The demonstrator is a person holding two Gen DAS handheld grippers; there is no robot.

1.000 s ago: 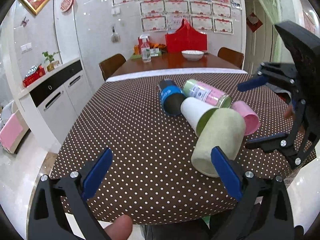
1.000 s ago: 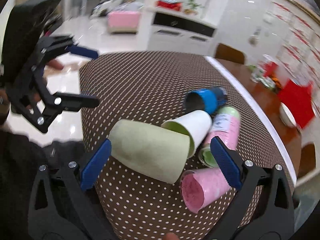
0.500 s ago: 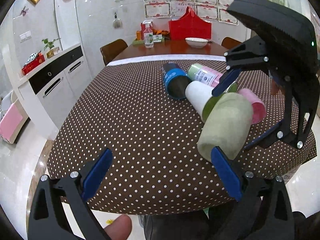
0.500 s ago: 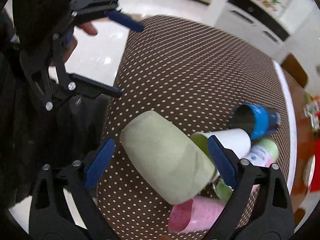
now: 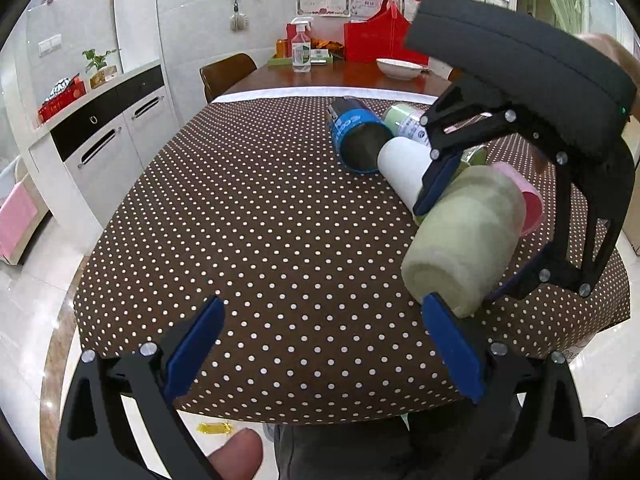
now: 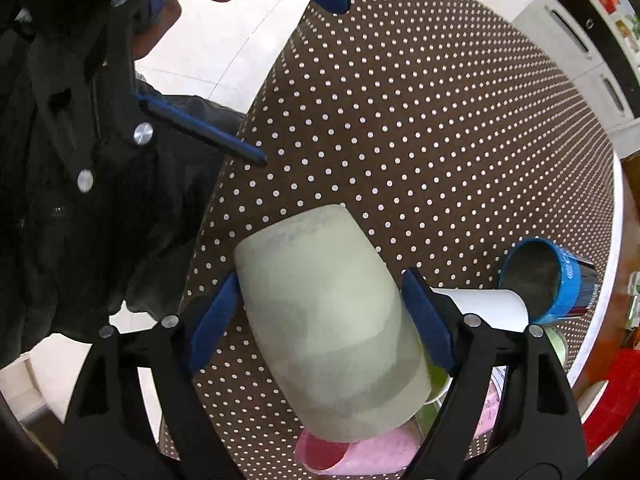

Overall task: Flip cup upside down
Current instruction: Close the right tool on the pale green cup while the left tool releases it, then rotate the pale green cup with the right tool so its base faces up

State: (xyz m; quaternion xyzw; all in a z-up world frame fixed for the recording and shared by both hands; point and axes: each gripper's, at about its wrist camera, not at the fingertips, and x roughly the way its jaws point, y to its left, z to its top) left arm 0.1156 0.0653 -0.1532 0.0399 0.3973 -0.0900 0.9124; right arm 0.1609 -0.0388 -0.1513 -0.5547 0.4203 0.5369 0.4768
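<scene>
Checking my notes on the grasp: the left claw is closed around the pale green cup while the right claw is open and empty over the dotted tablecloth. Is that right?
The sides are swapped. The right wrist view shows the right claw closed around the pale green cup; the left wrist view shows the left claw open and empty over the dotted tablecloth.

We see a table draped in brown white-dotted cloth (image 5: 248, 240), a blue-banded dark cup (image 5: 358, 138) lying on its side, a white paper cup (image 5: 404, 168) touching it, a green-and-pink printed cup (image 5: 404, 120) just behind, a pink cup (image 5: 530, 204) beyond the white one
</scene>
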